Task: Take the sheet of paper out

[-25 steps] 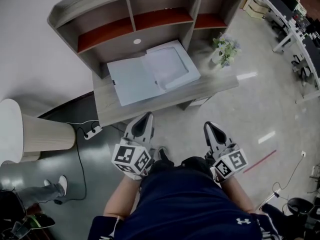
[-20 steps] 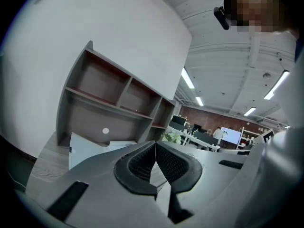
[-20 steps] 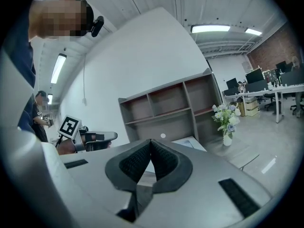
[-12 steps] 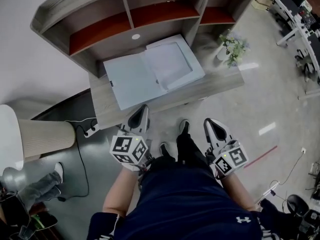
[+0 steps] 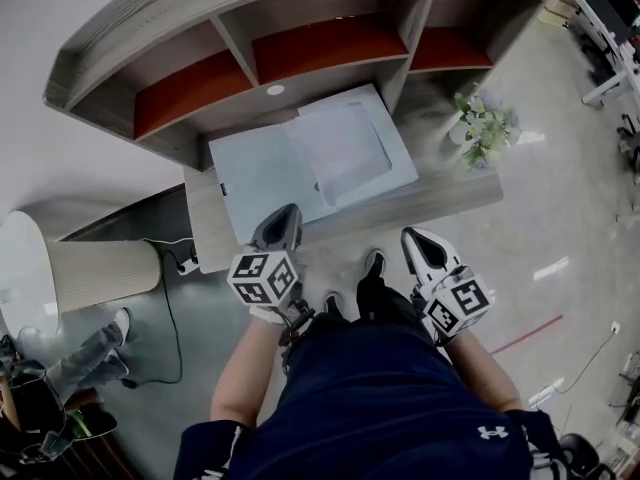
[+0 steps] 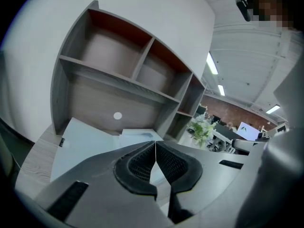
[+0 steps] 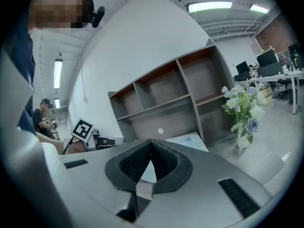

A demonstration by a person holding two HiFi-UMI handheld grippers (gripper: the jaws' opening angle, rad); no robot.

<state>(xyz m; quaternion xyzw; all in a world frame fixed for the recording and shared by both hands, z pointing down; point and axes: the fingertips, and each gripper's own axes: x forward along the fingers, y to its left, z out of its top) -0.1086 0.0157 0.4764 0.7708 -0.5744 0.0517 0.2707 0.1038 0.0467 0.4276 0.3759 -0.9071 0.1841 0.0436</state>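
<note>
An open pale-blue folder (image 5: 262,176) lies flat on the wooden desk (image 5: 440,196) under the shelf unit. Its right half holds a white sheet of paper (image 5: 347,148) under a clear cover. My left gripper (image 5: 284,220) is shut and empty, with its tips at the desk's front edge just short of the folder's near corner. My right gripper (image 5: 412,238) is shut and empty too, in front of the desk and right of the folder. In the left gripper view the folder (image 6: 80,144) and the sheet (image 6: 137,135) lie beyond the shut left gripper (image 6: 155,143). In the right gripper view the folder (image 7: 189,139) shows above the shut right gripper (image 7: 150,140).
A shelf unit (image 5: 250,43) with empty compartments rises over the back of the desk. A vase of flowers (image 5: 484,134) stands at the desk's right end. Left of the desk are a beige cylinder (image 5: 95,273), a power strip (image 5: 187,264) and another person's legs (image 5: 90,353).
Both grippers have moved forward towards the desk, and the desk now sits nearer in the head view. The left gripper's tips have reached the desk's front edge. The jaws have stayed shut.
</note>
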